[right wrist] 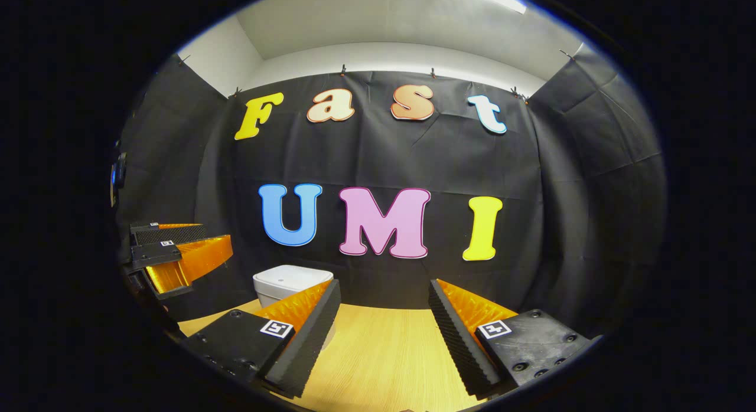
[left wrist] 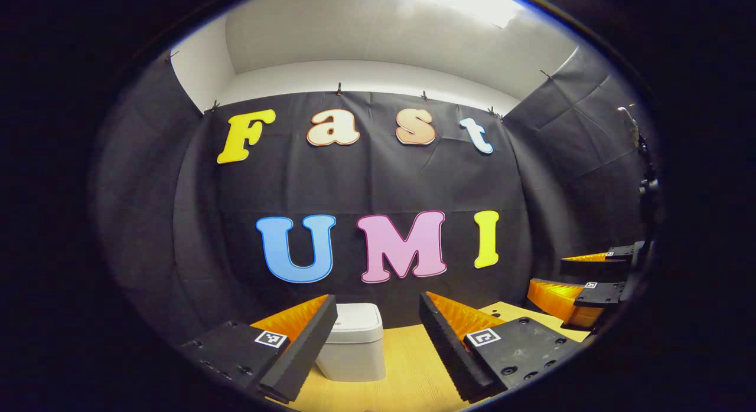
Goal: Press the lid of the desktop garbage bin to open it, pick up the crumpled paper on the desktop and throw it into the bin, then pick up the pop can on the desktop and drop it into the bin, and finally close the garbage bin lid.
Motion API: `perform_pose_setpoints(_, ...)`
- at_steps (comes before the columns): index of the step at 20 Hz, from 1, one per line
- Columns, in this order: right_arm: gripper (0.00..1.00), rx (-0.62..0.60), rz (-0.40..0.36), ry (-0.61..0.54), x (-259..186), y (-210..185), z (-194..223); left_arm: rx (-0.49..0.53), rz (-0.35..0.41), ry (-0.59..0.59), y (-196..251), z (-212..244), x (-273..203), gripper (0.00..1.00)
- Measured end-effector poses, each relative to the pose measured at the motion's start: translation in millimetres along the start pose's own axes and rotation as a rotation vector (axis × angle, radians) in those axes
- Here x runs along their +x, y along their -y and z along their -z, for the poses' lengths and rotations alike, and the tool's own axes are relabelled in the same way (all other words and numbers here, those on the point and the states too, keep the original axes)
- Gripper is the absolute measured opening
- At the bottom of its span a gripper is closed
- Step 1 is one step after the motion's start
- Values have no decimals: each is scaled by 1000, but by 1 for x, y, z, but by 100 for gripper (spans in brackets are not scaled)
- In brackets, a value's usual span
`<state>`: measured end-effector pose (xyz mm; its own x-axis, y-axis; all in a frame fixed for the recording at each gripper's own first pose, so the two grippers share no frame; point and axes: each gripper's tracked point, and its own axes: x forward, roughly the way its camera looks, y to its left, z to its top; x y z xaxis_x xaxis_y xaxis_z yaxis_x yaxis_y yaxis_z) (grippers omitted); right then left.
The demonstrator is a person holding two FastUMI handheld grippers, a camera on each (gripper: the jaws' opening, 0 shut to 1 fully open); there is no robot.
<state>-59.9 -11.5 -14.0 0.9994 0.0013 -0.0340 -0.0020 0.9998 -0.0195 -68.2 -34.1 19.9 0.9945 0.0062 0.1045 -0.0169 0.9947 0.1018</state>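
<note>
A: Left gripper (left wrist: pixel 378 335) held above the light wooden counter (left wrist: pixel 407 370), jaws spread wide apart, nothing between them. Small white plastic garbage bin with rounded corners (left wrist: pixel 354 344) standing straight ahead near the counter's far edge, lid down.

B: Right gripper (right wrist: pixel 384 335) likewise above the counter (right wrist: pixel 384 359), jaws wide apart, clamped on nothing. Same bin (right wrist: pixel 289 282) ahead and left, by the far edge, lid flat. Left gripper (right wrist: pixel 177 258) seen raised near the counter's left edge. Crumpled paper and can: cannot tell where.
</note>
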Motion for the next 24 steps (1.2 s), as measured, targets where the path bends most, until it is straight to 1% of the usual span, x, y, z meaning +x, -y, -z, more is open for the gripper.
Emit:
perform_pose_setpoints(3, 97, 0, 12, 4, -6, -5, 1, 9, 20, 19, 2, 3, -7, 94)
perform_pose_setpoints(5, 97, -3, 10, -10, -12, -9, 4, -3, 19, -5, 3, 10, -9, 94)
perform_pose_setpoints(6, 97, -19, 6, -9, -16, -13, 2, -18, 26, -6, 4, 9, -13, 95)
perform_pose_setpoints(8, 97, -22, 10, -16, -19, -13, 4, -11, 22, -8, -2, 9, -16, 96)
perform_pose_setpoints(12, 97, -21, 7, -28, -19, -18, 4, -22, 3, -14, -12, 11, -19, 96)
perform_pose_setpoints(16, 97, -19, 8, -21, -17, -22, 3, -12, 0, -10, -17, 15, -17, 96)
perform_pose_setpoints(24, 97, -22, 19, -31, -20, -24, 8, -30, 19, -17, -16, 19, -15, 96)
